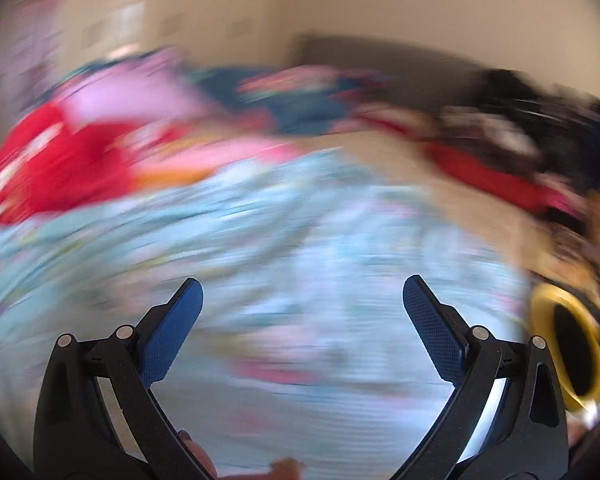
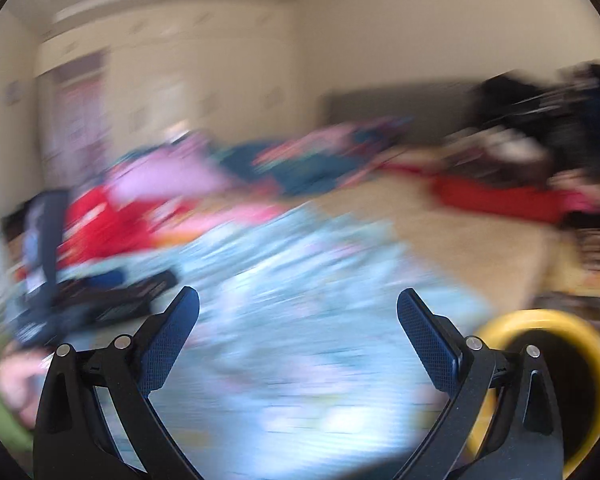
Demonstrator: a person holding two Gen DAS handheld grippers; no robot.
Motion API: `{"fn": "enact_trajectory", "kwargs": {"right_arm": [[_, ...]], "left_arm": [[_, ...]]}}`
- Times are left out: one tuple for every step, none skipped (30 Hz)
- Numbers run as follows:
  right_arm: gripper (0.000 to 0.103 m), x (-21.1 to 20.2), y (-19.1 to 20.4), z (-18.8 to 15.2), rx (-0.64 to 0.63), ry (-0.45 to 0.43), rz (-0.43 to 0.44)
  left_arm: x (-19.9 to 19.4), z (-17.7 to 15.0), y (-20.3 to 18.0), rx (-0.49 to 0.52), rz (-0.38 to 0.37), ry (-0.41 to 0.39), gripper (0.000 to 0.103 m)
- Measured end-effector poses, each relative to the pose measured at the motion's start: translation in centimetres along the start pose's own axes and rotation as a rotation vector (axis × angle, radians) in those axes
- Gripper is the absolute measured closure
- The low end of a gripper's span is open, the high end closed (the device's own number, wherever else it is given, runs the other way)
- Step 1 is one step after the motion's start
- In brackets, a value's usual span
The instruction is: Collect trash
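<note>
Both views are heavily blurred by motion. My left gripper (image 1: 302, 292) is open and empty above a light blue patterned blanket (image 1: 260, 260) on a bed. My right gripper (image 2: 298, 302) is open and empty above the same blanket (image 2: 292, 320). A yellow-rimmed bin with a dark inside (image 2: 540, 364) stands at the lower right; it also shows at the right edge of the left wrist view (image 1: 568, 348). I cannot make out any single piece of trash.
Piled clothes cover the bed: red (image 1: 60, 164), pink (image 1: 140, 92) and dark blue (image 1: 300, 108). Dark items (image 2: 540, 128) and a red cloth (image 2: 500, 196) lie at the right. A dark object (image 2: 40, 260) stands at the left. Bare mattress (image 2: 440, 232) shows beyond the blanket.
</note>
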State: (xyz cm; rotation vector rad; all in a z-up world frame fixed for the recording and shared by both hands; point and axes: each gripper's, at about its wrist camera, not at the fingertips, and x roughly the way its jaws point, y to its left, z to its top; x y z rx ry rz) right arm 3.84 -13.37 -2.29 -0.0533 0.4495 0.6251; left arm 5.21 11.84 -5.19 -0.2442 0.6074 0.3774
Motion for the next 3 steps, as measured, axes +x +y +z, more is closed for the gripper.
{"fn": "enact_trajectory", "kwargs": {"right_arm": [[0.006,2.7,2.5,0.1,-0.015,0.061,0.085],[0.006,5.0,4.8,0.0,-0.033,0.119,0.153],[0.006,8.6,8.2,-0.6,-0.069,0.218,0.219]], "left_arm": [[1.0,0.3,2.6,-0.046,0.066,0.013,0.011],[2.1,0.5,5.3,-0.093,0.136,0.031,0.011],[3.6,0.6,8.4,-0.136,0.219,0.076,0.011]]}}
